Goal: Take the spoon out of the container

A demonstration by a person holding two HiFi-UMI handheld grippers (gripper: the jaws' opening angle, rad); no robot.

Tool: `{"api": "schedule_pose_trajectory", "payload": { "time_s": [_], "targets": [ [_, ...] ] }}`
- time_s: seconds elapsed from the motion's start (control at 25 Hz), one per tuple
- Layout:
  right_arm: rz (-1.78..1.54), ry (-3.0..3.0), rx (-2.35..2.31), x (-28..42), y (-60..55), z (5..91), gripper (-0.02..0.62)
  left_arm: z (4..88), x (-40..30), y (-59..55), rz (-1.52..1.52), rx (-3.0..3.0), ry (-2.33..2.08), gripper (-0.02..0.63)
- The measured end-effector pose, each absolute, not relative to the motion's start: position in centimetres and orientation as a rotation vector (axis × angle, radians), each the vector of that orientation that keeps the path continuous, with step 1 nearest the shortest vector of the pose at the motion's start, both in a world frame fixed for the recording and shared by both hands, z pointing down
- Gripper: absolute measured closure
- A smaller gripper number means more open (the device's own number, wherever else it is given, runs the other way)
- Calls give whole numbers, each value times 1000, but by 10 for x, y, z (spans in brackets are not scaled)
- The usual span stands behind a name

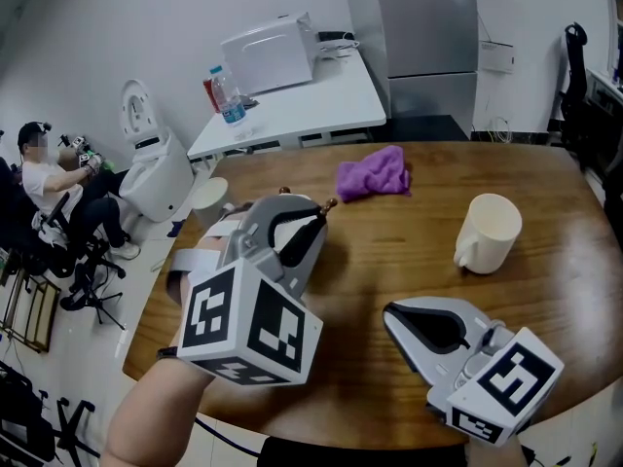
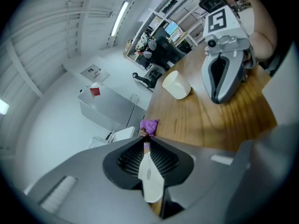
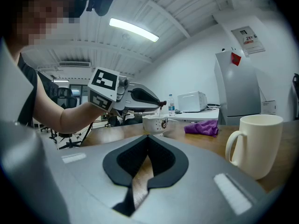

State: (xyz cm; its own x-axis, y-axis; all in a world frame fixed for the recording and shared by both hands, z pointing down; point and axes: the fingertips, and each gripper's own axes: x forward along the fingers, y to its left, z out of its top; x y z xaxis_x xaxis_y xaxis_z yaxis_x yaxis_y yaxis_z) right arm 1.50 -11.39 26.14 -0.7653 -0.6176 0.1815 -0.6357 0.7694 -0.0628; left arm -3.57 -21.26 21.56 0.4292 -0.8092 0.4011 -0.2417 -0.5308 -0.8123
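Note:
My left gripper [image 1: 323,209] is shut on a white spoon [image 2: 150,174] whose thin handle ends in a brown tip [image 1: 329,203]. In the right gripper view the left gripper [image 3: 161,104] holds the spoon [image 3: 160,112] upright just over a small white bowl with a cat print [image 3: 155,123]. The gripper's body hides that bowl in the head view. My right gripper [image 1: 389,311] rests low over the wooden table [image 1: 389,261] at the near right. Its jaws are shut, with nothing between them.
A cream mug [image 1: 492,230] stands right of centre and a purple cloth [image 1: 375,173] lies at the far side. Beyond the table's edge are a white desk with a microwave [image 1: 271,52] and a water bottle [image 1: 231,95]. A person [image 1: 49,178] sits far left.

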Motion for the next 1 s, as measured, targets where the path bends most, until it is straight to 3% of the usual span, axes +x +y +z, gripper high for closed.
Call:
{"api": "schedule_pose_trajectory", "payload": {
  "time_s": [0.56, 1.0],
  "targets": [
    [186, -2811, 1002, 15, -114, 260, 594, 191, -60, -200, -1089, -1879, 921, 554],
    [189, -2811, 1002, 16, -113, 260, 594, 221, -187, -192, -1355, -1757, 1053, 552]
  ]
}}
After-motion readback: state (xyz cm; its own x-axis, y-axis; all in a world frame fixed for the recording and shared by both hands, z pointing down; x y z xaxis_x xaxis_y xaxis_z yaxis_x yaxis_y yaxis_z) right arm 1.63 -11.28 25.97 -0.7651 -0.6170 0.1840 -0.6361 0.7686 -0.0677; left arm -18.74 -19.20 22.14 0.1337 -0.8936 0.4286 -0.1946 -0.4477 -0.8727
